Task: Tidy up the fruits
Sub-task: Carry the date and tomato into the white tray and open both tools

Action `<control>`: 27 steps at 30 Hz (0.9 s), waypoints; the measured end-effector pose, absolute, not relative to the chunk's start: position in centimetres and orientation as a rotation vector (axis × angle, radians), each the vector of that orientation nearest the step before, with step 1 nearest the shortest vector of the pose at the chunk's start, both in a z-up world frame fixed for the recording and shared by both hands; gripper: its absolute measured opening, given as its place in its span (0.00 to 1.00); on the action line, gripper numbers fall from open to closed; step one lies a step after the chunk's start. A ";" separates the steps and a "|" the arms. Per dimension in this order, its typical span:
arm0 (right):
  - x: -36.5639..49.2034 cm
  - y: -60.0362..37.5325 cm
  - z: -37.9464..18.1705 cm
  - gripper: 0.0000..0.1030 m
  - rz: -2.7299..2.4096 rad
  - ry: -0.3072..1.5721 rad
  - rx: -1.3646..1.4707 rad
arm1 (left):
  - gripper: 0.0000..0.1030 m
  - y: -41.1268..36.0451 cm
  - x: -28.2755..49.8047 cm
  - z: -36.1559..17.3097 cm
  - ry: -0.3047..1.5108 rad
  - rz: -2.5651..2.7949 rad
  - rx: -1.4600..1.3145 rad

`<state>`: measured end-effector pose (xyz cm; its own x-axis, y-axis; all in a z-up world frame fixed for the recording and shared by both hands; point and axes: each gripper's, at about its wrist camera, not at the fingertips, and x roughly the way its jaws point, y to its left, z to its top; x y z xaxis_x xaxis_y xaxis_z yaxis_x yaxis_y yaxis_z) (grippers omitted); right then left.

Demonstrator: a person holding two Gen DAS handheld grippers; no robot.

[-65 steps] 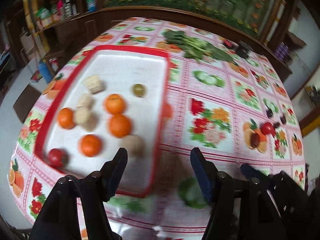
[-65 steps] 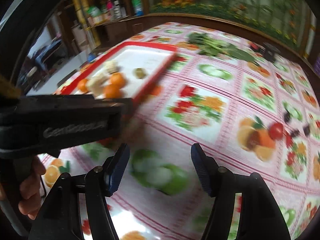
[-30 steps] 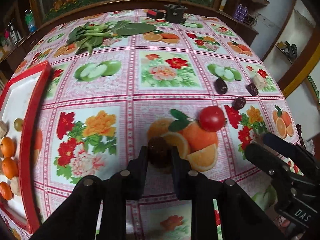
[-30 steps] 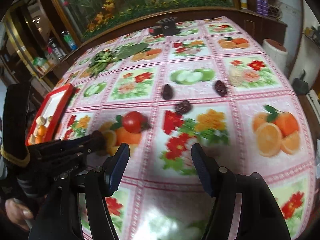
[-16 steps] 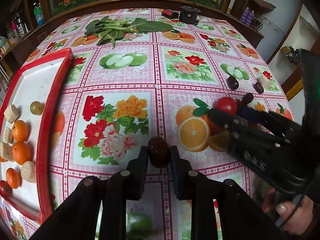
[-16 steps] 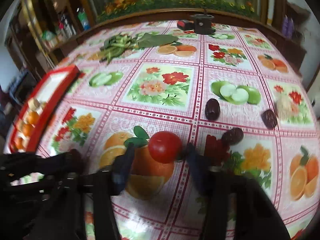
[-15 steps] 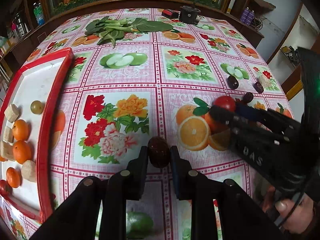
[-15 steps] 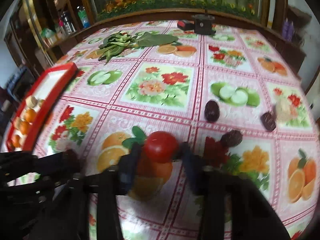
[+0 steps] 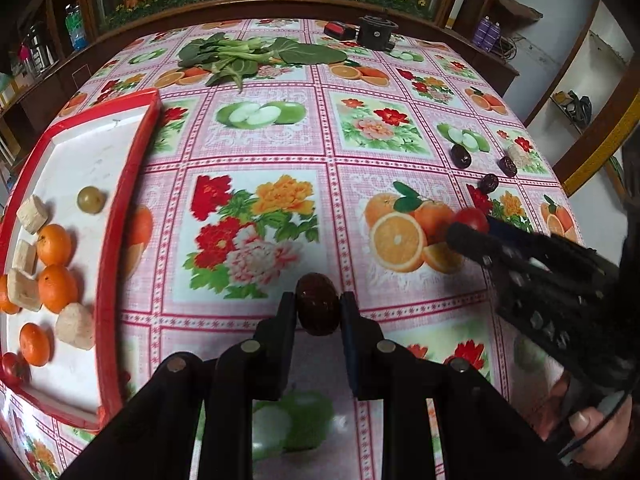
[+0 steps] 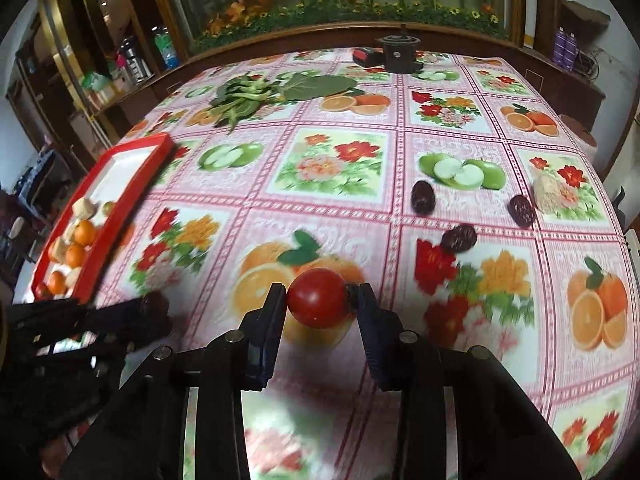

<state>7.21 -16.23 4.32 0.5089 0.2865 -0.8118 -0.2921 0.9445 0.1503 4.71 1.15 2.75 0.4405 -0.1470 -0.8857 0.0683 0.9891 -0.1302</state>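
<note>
Fruits lie in two groups on the flower-printed tablecloth (image 9: 256, 148): those already gathered in the red tray (image 9: 120, 216) at the left (small oranges, pale chunks, one green fruit, a red one at the near corner), and those not yet collected at the right. Left gripper (image 9: 318, 310): jaws clenched on a dark brown date (image 9: 317, 309), held clear above the cloth and near the tray's right rim. Right gripper (image 10: 320, 298): jaws clamped on a red tomato (image 10: 318, 297), both pads pressing its sides over the printed orange motif. Three loose dates (image 10: 424, 197) and a pale chunk (image 10: 550, 194) lie well apart from the tray, toward the table's right edge. Leafy greens (image 9: 248, 56) and a black device (image 9: 376, 32) sit at the far side and appear to play no part.

Step in hand, as judged: the carry phase, both pickups being complete and each hand bearing one fruit. The next move calls for bringing both grippers over the tray's white floor, choosing bare spots (the far half is unoccupied), lowering until each fruit nearly rests, then releasing. The tomato is round and likely to roll, so a low release is advisable; the raised red rim must be cleared on the way in. The two grippers are close together, so staggered placement would avoid a collision.
</note>
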 end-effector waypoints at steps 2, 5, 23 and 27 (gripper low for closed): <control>5.9 -15.6 4.5 0.34 0.361 0.970 -0.025 | 0.24 1.9 4.4 2.9 1.107 -0.142 -0.090; 4.1 -14.7 4.7 0.34 0.379 0.963 -0.034 | 0.24 3.1 4.0 3.1 1.103 -0.154 -0.105; 5.7 -6.0 5.9 0.34 0.451 0.965 0.013 | 0.24 10.1 3.7 5.2 1.069 -0.147 -0.150; 6.8 -3.6 6.9 0.34 0.479 0.950 0.001 | 0.24 12.9 4.5 6.1 1.047 -0.107 -0.163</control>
<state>6.80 -3.61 6.91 0.4856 0.3937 -0.7805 -0.3929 0.8959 0.2075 4.50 12.85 6.11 0.4964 -0.1658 -0.8521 0.0103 0.9826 -0.1852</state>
